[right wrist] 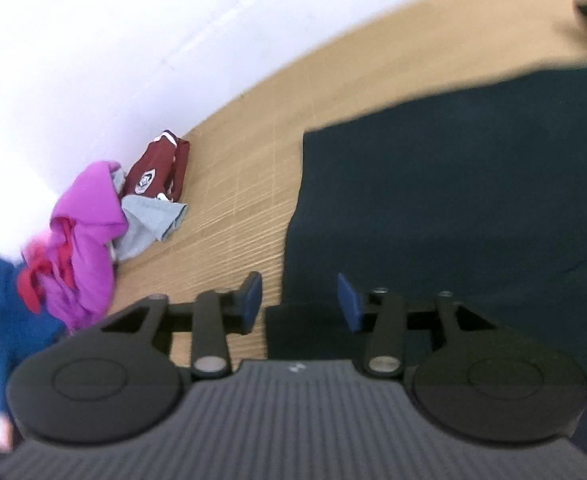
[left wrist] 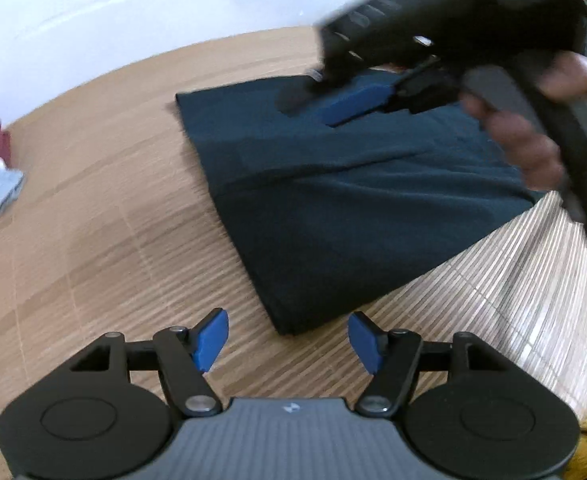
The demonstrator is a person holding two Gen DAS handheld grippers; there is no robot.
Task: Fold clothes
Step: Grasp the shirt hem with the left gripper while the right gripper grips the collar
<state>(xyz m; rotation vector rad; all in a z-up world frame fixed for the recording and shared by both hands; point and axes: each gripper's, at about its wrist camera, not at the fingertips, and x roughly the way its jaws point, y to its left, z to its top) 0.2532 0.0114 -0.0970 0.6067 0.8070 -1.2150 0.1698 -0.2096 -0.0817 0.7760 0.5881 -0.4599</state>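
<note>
No words or numbers can be read. A small white logo mark point(left wrist: 292, 408) sits on the gripper body behind the jaws; the maroon garment point(right wrist: 155, 170), left of the jaws, bears a round crest, perhaps lettered, too blurred to read.

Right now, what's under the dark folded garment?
The dark folded garment lies flat on the bamboo mat, which shows on all visible sides. Whether anything else sits beneath it cannot be seen; the cloth covers it. The right claw hovers open above it.

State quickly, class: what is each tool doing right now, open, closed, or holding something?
Left tool: open, holding nothing, just short of the folded dark garment.
Right tool: open over the garment's edge, gripping nothing.
</note>
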